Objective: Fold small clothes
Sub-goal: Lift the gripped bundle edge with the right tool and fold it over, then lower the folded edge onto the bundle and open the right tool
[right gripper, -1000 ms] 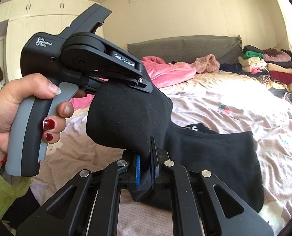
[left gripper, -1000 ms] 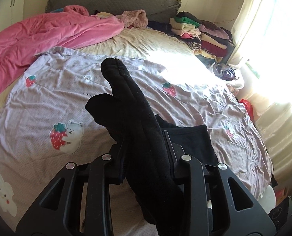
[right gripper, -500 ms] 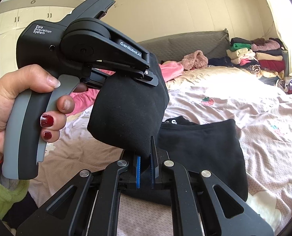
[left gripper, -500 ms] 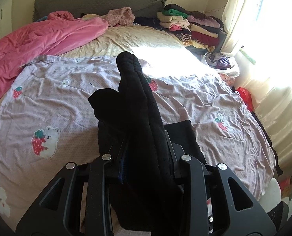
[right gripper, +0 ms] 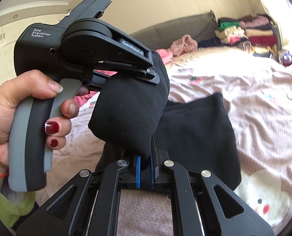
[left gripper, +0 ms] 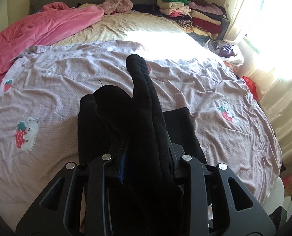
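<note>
On the bed, above the lilac strawberry-print cover (left gripper: pixel 53 90): held up off the fabric, lower part draped onto it
Black garment (right gripper: pixel 130 108): pinched along one edge at two spots, folded thick
Left gripper (left gripper: pixel 146 147): clamped on a bunched fold, gripped by a hand (right gripper: pixel 18 114)
Right gripper (right gripper: pixel 145 153): pressed together on a garment corner
Far corner: stacked folded clothes (left gripper: pixel 193 15), beside pink blanket (left gripper: pixel 37 31)

Strong window (left gripper: pixel 272 19) daylight from right, glare on bedspread (left gripper: pixel 165 43); fisheye edges bent, vignetted
</note>
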Tool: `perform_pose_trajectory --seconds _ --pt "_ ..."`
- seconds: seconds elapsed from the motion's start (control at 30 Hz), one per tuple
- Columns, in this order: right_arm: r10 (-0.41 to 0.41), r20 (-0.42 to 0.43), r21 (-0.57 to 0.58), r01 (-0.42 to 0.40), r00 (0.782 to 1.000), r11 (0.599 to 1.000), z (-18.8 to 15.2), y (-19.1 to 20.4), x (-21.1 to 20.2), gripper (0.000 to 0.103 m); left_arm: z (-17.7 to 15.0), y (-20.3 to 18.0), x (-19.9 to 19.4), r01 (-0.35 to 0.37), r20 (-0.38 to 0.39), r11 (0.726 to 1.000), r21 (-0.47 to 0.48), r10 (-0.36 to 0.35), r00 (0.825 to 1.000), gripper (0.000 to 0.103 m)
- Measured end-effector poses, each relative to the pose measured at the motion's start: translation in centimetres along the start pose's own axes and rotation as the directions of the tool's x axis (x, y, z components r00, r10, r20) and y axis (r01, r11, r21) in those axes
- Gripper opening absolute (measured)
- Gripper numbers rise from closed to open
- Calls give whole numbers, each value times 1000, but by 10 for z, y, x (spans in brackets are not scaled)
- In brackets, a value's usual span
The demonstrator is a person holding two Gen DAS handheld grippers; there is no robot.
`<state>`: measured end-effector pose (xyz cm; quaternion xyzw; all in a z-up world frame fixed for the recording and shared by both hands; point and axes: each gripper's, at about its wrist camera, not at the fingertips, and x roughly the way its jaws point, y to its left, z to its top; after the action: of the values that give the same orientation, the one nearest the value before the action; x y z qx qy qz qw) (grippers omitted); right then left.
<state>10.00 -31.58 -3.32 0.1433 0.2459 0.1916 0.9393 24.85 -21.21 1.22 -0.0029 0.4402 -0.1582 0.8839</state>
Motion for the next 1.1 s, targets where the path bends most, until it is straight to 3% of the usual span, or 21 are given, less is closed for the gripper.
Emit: perform_pose_trajectory --seconds 0.17,0.3,0.33,0.43,0.6,0.73,0.97,1.03,1.1 --pt "1 -37 60 1 999 998 -9 -11 5 6 -5 -10 19 36 -18 999 -5 -36 999 35" --pt "7 -57 119 0 998 993 -14 -23 7 6 -8 -16 19 129 6 991 -17 -129 992 69" --pt "5 -66 138 4 998 990 -15 -26 8 7 -9 -15 17 154 12 988 -28 -154 988 72" --pt "15 -91 216 5 996 976 -19 -41 11 7 -12 -3 9 186 36 980 -71 -184 982 73" --pt "53 -107 329 -15 993 944 -28 -60 12 8 -25 23 -2 148 42 985 -84 -144 989 65" --pt "35 -116 303 2 993 953 -24 -58 7 10 -38 36 -6 108 40 991 -75 -105 994 65" --pt "-20 -131 243 51 991 969 -19 -56 -10 19 -46 41 -15 109 56 991 -72 -105 993 65" --pt "-38 -131 220 66 991 973 -18 -55 -15 25 -46 40 -18 113 60 991 -69 -109 992 65" --pt "-68 -122 197 91 990 976 -15 -53 -22 37 -47 39 -20 111 67 992 -61 -107 992 65"
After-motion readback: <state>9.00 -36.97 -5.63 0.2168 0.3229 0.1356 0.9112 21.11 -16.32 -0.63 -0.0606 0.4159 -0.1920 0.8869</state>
